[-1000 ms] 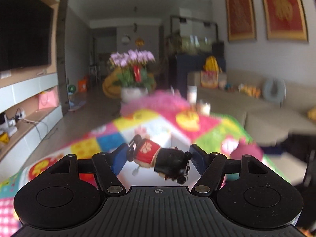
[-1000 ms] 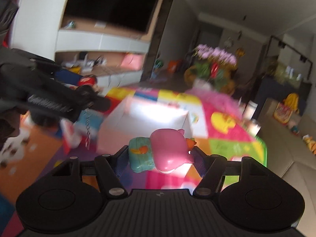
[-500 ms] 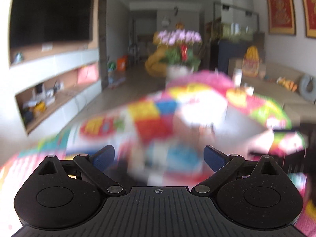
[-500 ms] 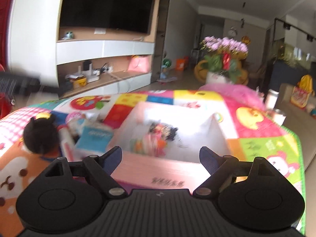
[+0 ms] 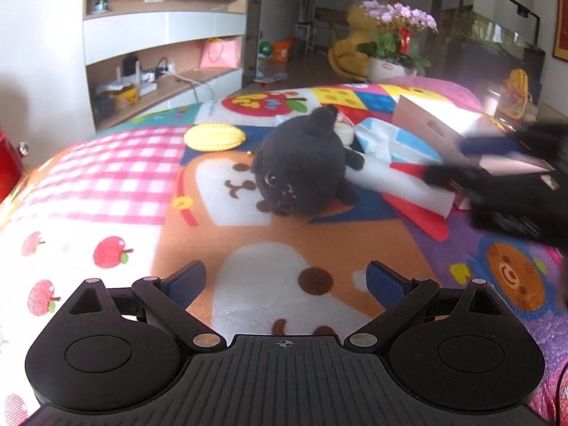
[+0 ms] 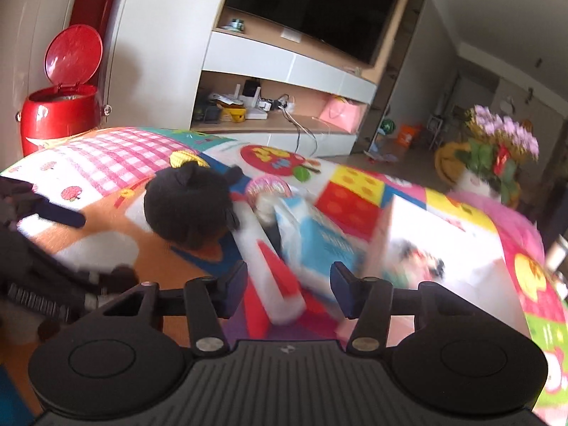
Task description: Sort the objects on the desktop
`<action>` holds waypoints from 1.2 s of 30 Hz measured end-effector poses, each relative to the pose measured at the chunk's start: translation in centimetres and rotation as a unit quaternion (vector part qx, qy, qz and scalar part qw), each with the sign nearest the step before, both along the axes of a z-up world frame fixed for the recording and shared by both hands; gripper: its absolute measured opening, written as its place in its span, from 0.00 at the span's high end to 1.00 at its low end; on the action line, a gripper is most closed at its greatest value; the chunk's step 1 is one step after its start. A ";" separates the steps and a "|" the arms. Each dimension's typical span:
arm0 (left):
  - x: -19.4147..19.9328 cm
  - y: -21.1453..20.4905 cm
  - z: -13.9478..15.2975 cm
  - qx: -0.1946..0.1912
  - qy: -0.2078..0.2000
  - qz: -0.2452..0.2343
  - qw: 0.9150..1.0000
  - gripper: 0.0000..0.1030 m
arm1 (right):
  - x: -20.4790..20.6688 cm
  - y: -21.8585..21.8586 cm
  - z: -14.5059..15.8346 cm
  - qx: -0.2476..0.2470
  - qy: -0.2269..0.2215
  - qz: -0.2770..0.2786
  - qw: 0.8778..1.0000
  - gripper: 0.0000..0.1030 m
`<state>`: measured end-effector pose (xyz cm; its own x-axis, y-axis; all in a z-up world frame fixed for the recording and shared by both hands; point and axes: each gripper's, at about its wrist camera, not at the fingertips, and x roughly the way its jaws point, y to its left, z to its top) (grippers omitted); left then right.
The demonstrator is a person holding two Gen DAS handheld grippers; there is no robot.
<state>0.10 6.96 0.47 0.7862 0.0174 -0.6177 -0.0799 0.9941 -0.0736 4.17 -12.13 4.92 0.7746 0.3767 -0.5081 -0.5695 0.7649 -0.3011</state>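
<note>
Play mat (image 5: 106, 184) with toys, two grippers above.
Left gripper (image 5: 285, 282): jaws spread, empty, facing black plush (image 5: 301, 170). Right gripper (image 6: 288, 289): jaws just closing, half spread, unclamped over white-red pack (image 6: 273, 277).

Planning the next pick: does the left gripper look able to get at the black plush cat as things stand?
Probably yes. The left gripper is open and empty, and the black plush cat lies straight ahead on the mat with only bare mat between. The right gripper works off to one side, over the white tube.

Both wrist views: shared black plush (image 5: 301, 170)
</note>
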 end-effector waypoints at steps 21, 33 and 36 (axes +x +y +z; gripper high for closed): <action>-0.6 -0.3 0.1 -0.016 -0.017 -0.012 1.000 0.02 | 10.1 5.0 -0.7 -0.057 0.128 -0.062 0.988 0.54; -1.0 -2.9 1.2 -0.041 -0.012 -0.094 0.995 0.01 | 2.0 -4.0 1.0 0.026 0.192 -0.030 0.981 0.55; -0.2 -4.6 1.3 -0.016 -0.012 -0.096 0.995 0.01 | -0.7 -6.6 0.3 0.006 0.150 -0.049 0.987 0.51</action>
